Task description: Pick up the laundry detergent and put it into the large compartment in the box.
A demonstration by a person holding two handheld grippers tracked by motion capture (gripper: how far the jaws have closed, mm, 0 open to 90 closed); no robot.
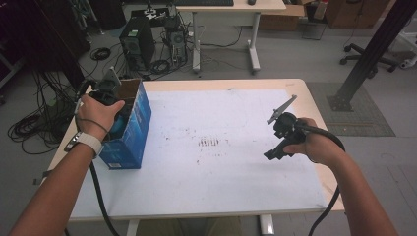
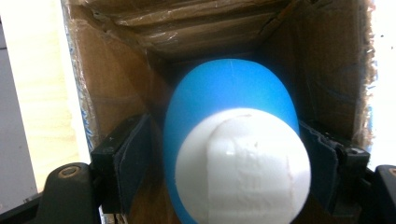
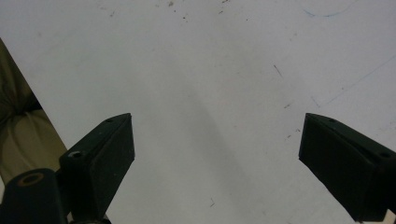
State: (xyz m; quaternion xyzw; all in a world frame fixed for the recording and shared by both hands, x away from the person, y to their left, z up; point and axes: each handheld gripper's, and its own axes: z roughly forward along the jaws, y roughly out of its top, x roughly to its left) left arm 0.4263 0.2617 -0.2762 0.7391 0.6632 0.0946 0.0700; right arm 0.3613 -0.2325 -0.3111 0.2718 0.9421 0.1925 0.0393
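An open cardboard box point(image 1: 133, 129), blue on the outside, stands upright at the table's left edge. My left gripper point(image 2: 229, 126) reaches down into it. Between its jaws is a blue egg-shaped object with a white cap point(image 2: 233, 140), and a thin gap shows beside the left pad point(image 2: 133, 161), so the jaws stand open around it. The brown inner walls point(image 2: 112, 79) close in on all sides. At the right, my right gripper point(image 3: 215, 154) hangs open over the bare white mat point(image 1: 216, 177), nothing between its pads; the high view shows this gripper point(image 1: 273, 153) in the person's hand.
The white mat covers most of the wooden table point(image 1: 314, 103); a small dark smudge point(image 1: 209, 142) marks its middle. Beyond the far edge are a computer tower point(image 1: 136, 42), floor cables point(image 1: 29, 125) and a desk point(image 1: 226, 10). A black post point(image 1: 369, 54) stands at the right.
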